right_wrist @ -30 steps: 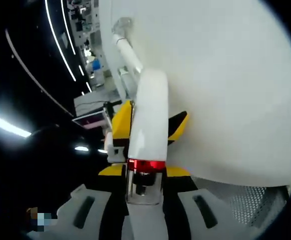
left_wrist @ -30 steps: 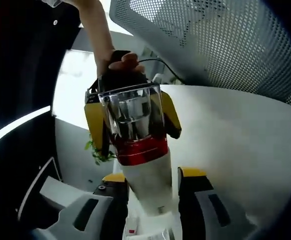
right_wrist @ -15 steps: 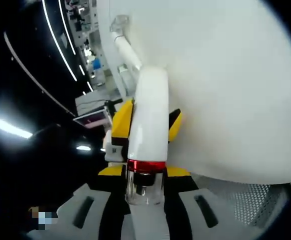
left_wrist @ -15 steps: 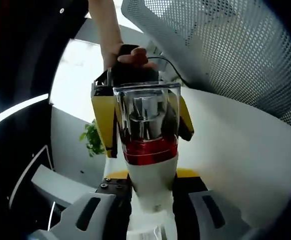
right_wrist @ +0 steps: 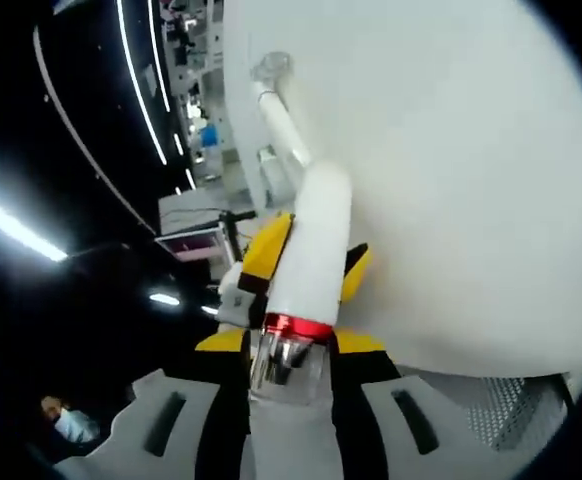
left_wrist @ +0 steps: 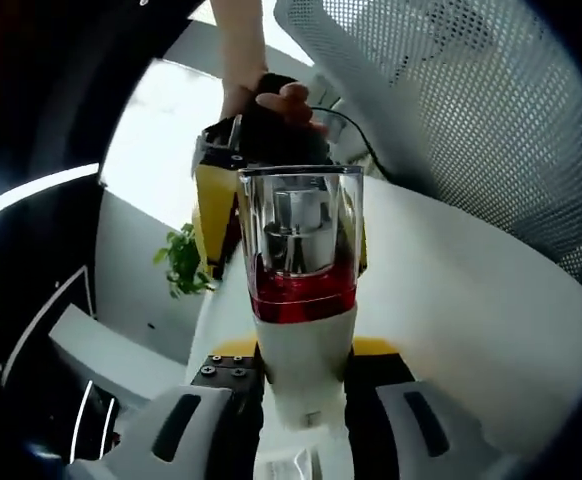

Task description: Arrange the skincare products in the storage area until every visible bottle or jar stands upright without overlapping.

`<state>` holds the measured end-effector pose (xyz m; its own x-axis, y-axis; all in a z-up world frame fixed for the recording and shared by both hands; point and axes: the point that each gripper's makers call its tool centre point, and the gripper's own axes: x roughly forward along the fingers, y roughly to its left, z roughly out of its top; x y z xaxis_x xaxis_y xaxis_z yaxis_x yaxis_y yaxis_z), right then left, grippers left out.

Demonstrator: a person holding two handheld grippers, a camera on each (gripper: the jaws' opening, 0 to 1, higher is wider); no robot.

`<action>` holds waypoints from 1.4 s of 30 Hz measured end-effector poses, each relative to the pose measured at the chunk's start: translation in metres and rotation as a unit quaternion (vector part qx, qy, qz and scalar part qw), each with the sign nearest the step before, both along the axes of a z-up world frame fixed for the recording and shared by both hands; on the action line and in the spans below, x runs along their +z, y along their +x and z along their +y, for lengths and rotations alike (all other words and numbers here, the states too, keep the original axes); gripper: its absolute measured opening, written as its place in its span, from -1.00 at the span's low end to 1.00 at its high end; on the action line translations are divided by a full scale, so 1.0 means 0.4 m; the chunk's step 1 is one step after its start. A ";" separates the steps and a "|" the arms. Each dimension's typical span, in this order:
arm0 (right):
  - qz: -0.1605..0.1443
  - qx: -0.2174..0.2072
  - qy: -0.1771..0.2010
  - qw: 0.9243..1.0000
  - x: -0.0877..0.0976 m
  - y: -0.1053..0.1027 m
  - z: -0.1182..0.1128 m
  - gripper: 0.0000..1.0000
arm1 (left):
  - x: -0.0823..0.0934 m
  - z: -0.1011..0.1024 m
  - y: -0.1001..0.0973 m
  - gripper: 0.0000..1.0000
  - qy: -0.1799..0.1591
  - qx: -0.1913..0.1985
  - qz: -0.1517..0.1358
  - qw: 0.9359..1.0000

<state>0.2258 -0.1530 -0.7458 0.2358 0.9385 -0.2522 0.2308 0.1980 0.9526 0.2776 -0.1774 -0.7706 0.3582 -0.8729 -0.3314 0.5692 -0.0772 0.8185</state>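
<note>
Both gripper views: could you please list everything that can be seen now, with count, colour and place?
bottle: one, white body, red ring, clear cap; held between both grippers, its body end in the left jaws, its cap end in the right jaws.
table: one, white, behind the bottle.
mesh chair back: one, grey-white, at the top right of the left gripper view.
plant: one, green, left of the bottle.
light strips: several, white, in the dark room at the left of the right gripper view.
left gripper: one, grey and yellow, shut on the bottle.
right gripper: one, grey and yellow, shut on the bottle.
hand: one, gripping the right gripper's handle.
</note>
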 end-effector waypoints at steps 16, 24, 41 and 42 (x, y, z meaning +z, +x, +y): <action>-0.229 -0.017 -0.111 0.967 0.098 0.111 -0.105 -0.04 | 0.029 0.017 0.055 -0.38 -0.063 0.061 0.157 0.984; -0.357 0.040 -0.184 0.915 0.131 0.119 -0.094 0.10 | 0.036 0.033 0.107 -0.38 -0.101 0.102 0.250 0.958; -0.597 0.127 -0.308 0.730 0.140 0.211 0.011 -0.04 | 0.031 0.056 0.160 -0.39 -0.142 0.119 0.367 0.911; -0.605 0.130 -0.308 0.723 0.141 0.214 0.017 -0.04 | 0.030 0.059 0.159 -0.39 -0.141 0.114 0.368 0.912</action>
<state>0.3115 -0.1463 -0.6893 0.4685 0.7886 -0.3983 -0.8190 0.5567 0.1389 0.3414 -0.1538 -0.7584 0.3128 -0.8908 -0.3297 0.9472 0.2667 0.1782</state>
